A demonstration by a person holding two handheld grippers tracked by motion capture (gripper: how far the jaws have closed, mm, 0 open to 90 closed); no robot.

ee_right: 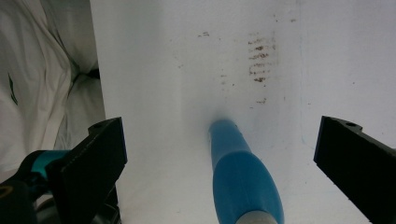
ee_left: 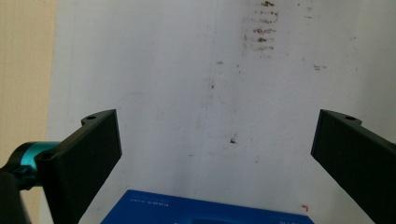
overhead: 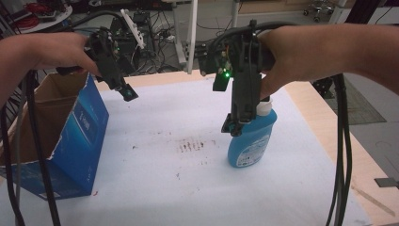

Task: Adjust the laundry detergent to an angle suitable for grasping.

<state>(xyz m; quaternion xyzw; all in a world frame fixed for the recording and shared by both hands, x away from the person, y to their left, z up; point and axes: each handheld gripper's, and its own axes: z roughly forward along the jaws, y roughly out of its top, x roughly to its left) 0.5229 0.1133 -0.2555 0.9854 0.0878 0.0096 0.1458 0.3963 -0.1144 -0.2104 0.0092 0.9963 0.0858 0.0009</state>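
We judged that the coming move turned on the blue bottle (overhead: pixel 250 141), which stood upright on the white tabletop (overhead: pixel 188 188) directly under our right tool (overhead: pixel 235 126). That tool pointed almost straight down, its tips level with the bottle's shoulder and just beside the pale cap (overhead: pixel 265 107), so the bottle's long axis ran nearly in line with the tool's own reach rather than across it. In the right gripper view the bottle (ee_right: pixel 243 177) rose from the bottom edge between the two black jaws, a little nearer the left one, with clear gaps on both sides; the jaws stood spread wide and pressed on nothing. We could not tell from these pictures whether the tool touched the bottle at all. Our left tool (overhead: pixel 126 92) hung well apart from the bottle, off to the far side past the brown smudges (overhead: pixel 190 145) on the tabletop, and was likewise spread wide and empty. It hovered just beside the upper rim of the blue cardboard box (overhead: pixel 77 141), whose blue edge (ee_left: pixel 205 212) showed at the bottom of the left gripper view. The right hand (overhead: pixel 291 52) was therefore plainly the nearer one, and we reckoned a grip would need only a short drop so the jaws straddled the neck or body.
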